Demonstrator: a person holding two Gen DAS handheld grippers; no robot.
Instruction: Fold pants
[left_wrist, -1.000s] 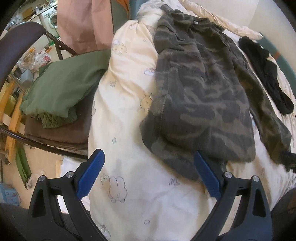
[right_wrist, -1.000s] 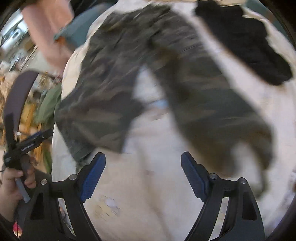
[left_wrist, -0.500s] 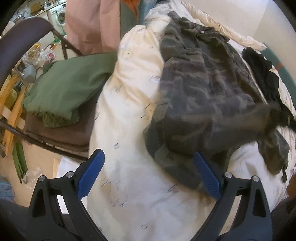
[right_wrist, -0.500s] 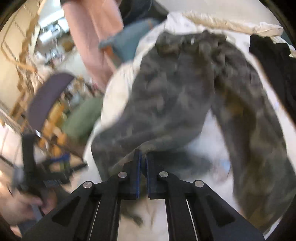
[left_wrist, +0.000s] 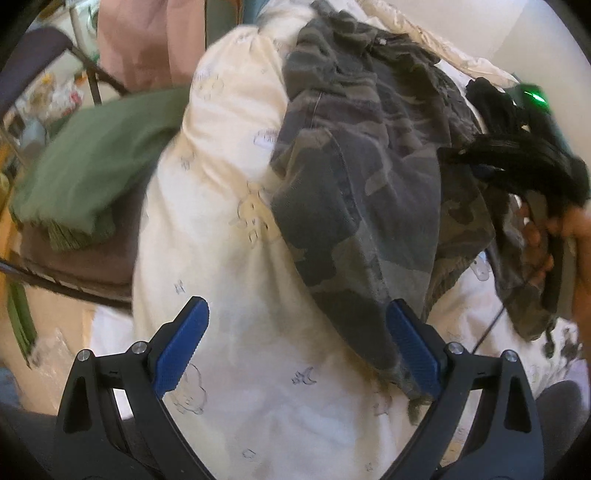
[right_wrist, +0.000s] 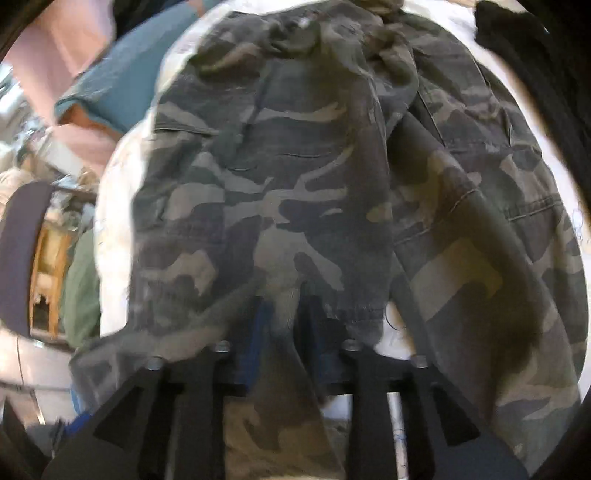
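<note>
The camouflage pants (left_wrist: 362, 155) lie on a cream quilt (left_wrist: 229, 221), waist far away. My left gripper (left_wrist: 295, 343) is open and empty above the quilt, its right finger beside the near leg hem. My right gripper (right_wrist: 282, 332) is shut on a fold of the near pant leg (right_wrist: 280, 258) and holds it lifted; the cloth hides most of its fingers. In the left wrist view the right gripper and the hand on it (left_wrist: 543, 229) show at the right, over the pants.
A chair with a folded green cloth (left_wrist: 92, 158) on brown cloth stands left of the bed. A black garment (left_wrist: 495, 103) lies at the far right. Pink fabric (left_wrist: 147, 37) hangs behind. A blue cushion (right_wrist: 118, 85) lies past the quilt.
My right gripper closed on the pant leg and has lifted it toward the waist. The left gripper stayed open and shifted a little closer to the leg hem.
</note>
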